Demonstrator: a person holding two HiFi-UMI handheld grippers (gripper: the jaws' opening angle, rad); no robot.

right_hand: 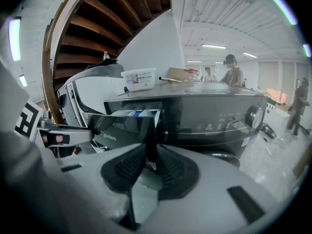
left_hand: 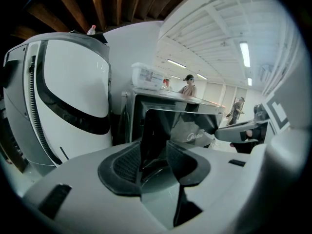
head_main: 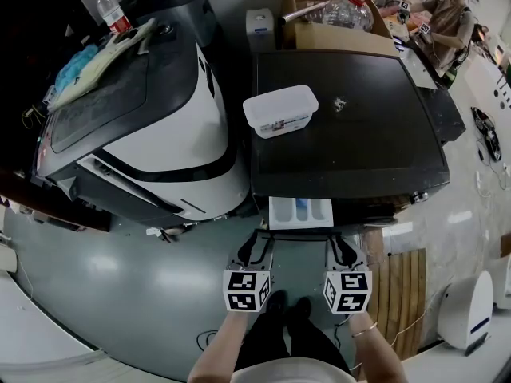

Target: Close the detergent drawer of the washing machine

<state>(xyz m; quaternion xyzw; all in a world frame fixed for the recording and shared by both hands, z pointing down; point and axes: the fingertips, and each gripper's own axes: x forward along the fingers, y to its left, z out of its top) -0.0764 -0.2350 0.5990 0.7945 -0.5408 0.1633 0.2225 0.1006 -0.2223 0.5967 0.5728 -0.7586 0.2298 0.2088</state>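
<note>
The black washing machine [head_main: 343,126] stands ahead of me with its detergent drawer [head_main: 301,211] pulled out at the front; white and blue compartments show inside. The left gripper [head_main: 255,242] hovers just short of the drawer's left front corner. The right gripper [head_main: 343,244] hangs off its right front corner. Neither touches the drawer. In the left gripper view the jaws [left_hand: 155,145] stand apart, and the dark drawer front [left_hand: 195,128] shows beyond them. In the right gripper view the jaws [right_hand: 151,152] leave a narrow gap that frames the drawer's edge [right_hand: 146,123]. Both are empty.
A white plastic tub [head_main: 281,110] sits on the washer's lid. A white-and-black machine [head_main: 160,118] stands close on the left. A cardboard box [head_main: 319,22] is behind, and a person [head_main: 447,14] is at the back right. A wooden mat [head_main: 403,286] lies on the floor to the right.
</note>
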